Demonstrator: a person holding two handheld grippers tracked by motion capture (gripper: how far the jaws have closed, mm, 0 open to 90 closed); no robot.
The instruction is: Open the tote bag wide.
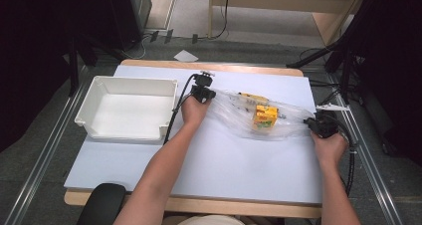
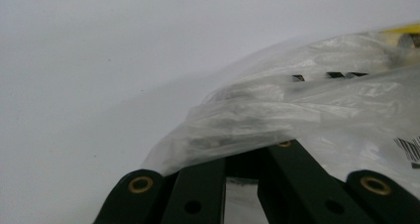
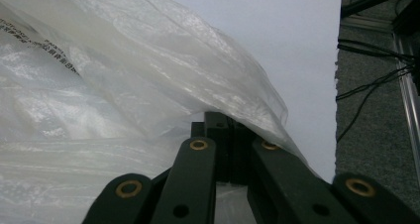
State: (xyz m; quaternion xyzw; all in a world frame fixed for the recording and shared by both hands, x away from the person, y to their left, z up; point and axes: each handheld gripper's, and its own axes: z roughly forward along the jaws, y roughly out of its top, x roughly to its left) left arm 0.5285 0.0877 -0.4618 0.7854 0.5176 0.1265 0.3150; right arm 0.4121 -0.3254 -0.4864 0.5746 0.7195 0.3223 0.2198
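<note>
A clear plastic bag (image 1: 259,116) lies stretched across the right half of the table, with yellow-orange cartons (image 1: 265,116) inside it. My left gripper (image 1: 205,94) holds the bag's left end; in the left gripper view its jaws are closed on the crumpled film (image 2: 257,120). At the right end, my right gripper (image 1: 318,124) is shut on the bag's other edge, and the film (image 3: 148,85) drapes over its jaws in the right gripper view. A second yellow pack (image 1: 251,98) sits deeper in the bag.
An empty white bin (image 1: 128,108) stands at the left of the pale table top (image 1: 224,160). Cables and stand legs lie on the floor to the right (image 1: 348,85). A small white scrap (image 1: 185,56) lies beyond the table's far edge.
</note>
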